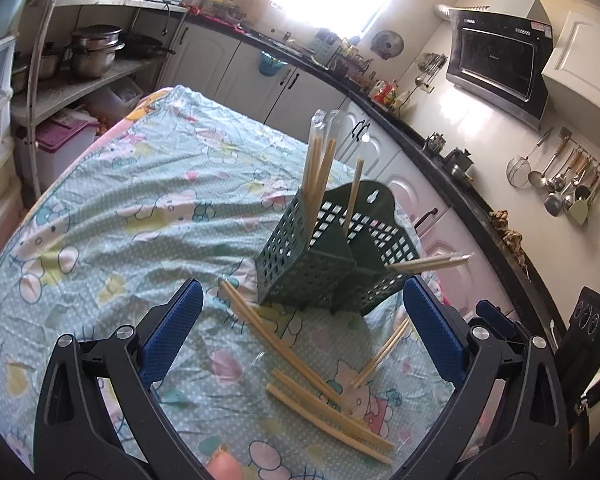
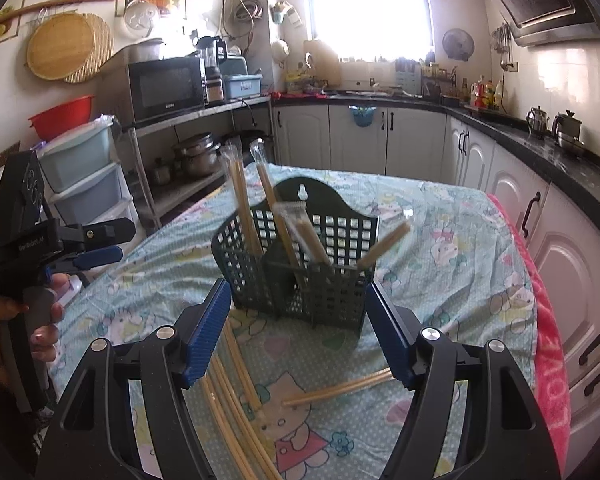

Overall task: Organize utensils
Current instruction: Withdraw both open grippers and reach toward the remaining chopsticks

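Inside one green holder (image 2: 300, 264) stand four wrapped chopstick pairs (image 2: 242, 204); both grippers' jaws gape empty.

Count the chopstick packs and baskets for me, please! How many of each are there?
Wrapped chopstick packs standing in the basket: 4
Wrapped chopstick packs lying on the cloth: 4, as far as the overlap shows
Green basket: 1
Total: 9
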Demonstrator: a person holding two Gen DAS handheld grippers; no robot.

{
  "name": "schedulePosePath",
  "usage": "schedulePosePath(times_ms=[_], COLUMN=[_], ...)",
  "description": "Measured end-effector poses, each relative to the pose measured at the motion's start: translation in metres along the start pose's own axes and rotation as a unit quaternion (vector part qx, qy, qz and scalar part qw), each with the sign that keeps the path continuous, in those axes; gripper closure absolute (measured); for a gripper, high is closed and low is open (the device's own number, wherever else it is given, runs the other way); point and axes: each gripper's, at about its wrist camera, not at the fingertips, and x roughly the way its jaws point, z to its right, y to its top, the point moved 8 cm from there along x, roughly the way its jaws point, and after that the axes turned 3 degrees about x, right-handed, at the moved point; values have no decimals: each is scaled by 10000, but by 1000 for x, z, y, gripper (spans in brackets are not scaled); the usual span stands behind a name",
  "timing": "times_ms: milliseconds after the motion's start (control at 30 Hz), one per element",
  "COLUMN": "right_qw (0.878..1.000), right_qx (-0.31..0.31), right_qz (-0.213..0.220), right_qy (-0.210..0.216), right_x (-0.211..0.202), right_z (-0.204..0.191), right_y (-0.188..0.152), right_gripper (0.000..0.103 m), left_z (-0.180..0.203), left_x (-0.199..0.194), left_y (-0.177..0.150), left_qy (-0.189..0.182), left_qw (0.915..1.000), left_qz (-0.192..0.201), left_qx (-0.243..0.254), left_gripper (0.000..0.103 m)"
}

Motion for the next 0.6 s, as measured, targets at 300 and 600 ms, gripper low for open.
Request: schedulePosePath(times_ms=[300,600], right_qw=[9997,9984], right_qx=[5,165], right_qz=[-233,-428], right_qy=[-95,-329], right_x=[8,16], right_z=[8,33], right_y=[-19,-34], right_gripper=[36,36], left_z=[-9,-16], left_x=[14,36], left_y=[-21,-40], left_qy=[156,272], left_qw=[9995,9976], left_qz=[-284,-633], left_qx=[56,106], left_gripper=[11,11])
